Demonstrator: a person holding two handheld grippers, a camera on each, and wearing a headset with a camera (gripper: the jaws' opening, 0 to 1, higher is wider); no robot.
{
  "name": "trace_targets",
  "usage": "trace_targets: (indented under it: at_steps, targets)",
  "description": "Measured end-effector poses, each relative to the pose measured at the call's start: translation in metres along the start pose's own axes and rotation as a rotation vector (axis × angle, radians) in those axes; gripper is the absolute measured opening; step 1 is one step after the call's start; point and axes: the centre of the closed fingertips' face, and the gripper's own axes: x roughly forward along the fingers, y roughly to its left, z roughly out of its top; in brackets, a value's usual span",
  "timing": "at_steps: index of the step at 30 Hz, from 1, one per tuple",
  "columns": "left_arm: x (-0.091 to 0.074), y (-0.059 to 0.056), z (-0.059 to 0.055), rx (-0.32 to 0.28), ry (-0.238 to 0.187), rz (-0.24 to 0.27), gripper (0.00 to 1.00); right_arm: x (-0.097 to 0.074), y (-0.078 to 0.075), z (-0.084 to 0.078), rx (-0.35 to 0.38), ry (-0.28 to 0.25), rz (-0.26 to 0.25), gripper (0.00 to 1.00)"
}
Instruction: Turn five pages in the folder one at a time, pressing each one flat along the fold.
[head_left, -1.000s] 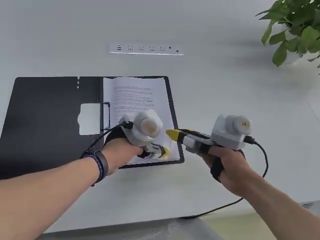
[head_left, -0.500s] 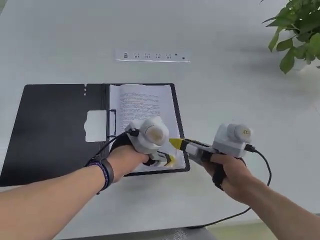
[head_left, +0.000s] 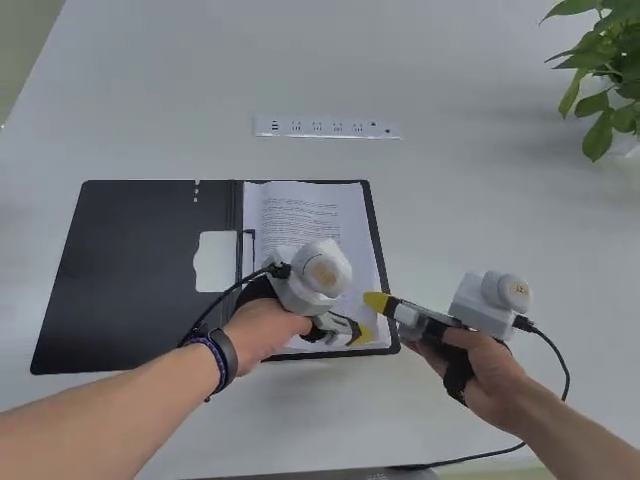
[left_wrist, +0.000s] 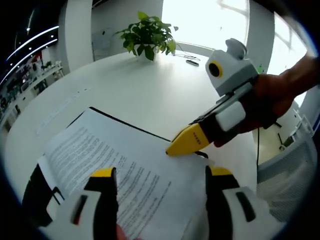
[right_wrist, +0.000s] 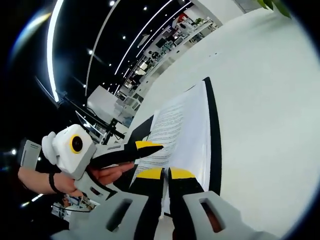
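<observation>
On the white table, an open black folder is lying centre-left in the head view, its printed white page facing up on the right half. The left gripper, jaws spread apart, is hanging over the page's lower right corner. The right gripper, jaws pressed together, is pointing at that page's right edge.
</observation>
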Motion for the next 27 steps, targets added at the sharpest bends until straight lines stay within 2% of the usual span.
trace_targets:
  at_steps: [1, 2, 4, 5, 10, 14, 16, 22, 27]
  targets:
    - [-0.002, 0.000, 0.002, -0.015, -0.008, 0.004, 0.72, 0.000, -0.001, -0.001, 0.004, 0.006, -0.009, 0.01]
    - [-0.006, -0.001, 0.007, -0.059, -0.040, 0.008, 0.73, -0.001, -0.003, -0.002, 0.015, 0.017, -0.021, 0.00]
    - [-0.012, -0.002, 0.012, -0.098, -0.078, 0.012, 0.74, -0.002, -0.003, 0.000, 0.016, 0.008, -0.031, 0.00]
    - [-0.016, -0.001, 0.012, -0.098, -0.079, 0.016, 0.74, -0.003, -0.001, 0.002, 0.012, -0.006, -0.027, 0.00]
    - [-0.026, -0.001, 0.005, -0.103, -0.083, 0.032, 0.74, -0.002, 0.001, 0.002, 0.023, -0.009, -0.033, 0.00]
    - [-0.038, 0.004, 0.000, -0.094, -0.086, 0.049, 0.74, -0.003, 0.004, 0.004, 0.029, -0.008, -0.035, 0.00]
    - [-0.045, 0.007, -0.001, -0.102, -0.095, 0.056, 0.74, -0.003, 0.002, 0.005, 0.047, -0.012, -0.055, 0.00]
    - [-0.065, 0.017, -0.006, -0.105, -0.112, 0.086, 0.74, -0.004, 0.010, 0.011, 0.062, -0.033, -0.049, 0.00]
    - [-0.078, 0.021, -0.015, -0.107, -0.116, 0.106, 0.74, -0.002, 0.020, 0.015, 0.056, -0.046, -0.032, 0.00]
